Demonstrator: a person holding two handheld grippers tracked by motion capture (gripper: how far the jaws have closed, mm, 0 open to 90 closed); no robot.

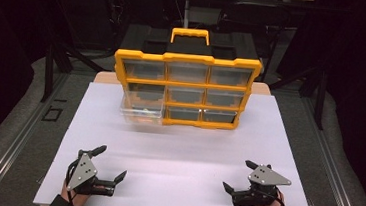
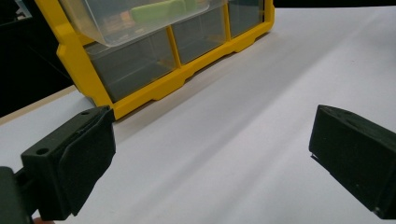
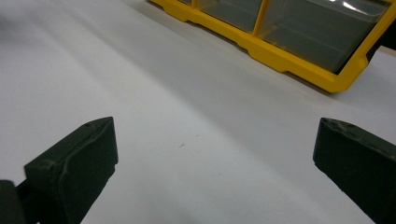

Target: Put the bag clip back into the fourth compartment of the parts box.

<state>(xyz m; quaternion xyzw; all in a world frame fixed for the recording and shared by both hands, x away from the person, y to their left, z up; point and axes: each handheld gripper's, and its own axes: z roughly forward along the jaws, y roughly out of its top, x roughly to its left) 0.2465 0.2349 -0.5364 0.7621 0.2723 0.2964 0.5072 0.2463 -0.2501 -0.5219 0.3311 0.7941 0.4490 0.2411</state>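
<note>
My left hand-held gripper (image 1: 107, 169): wide open, holding nothing. It sits at the near left of the table (image 1: 182, 148).
My right hand-held gripper (image 1: 239, 180): wide open too, with nothing in it. It sits at the near right of the table.
The box: a yellow drawer box (image 1: 186, 89) stands at the far side of the table, in the middle. It has three rows of clear drawers and a handle on top.
The open drawer: one clear drawer (image 1: 142, 108) on the left side sticks out toward me. It runs long from left to right.
Which way to go: the drawer is far from both grippers, ahead of me and a bit left. I think my left hand is nearer to it.
Hard to see: something green (image 2: 163, 9) lies in the drawer, and I cannot tell what it is. The room behind the box is dark.
</note>
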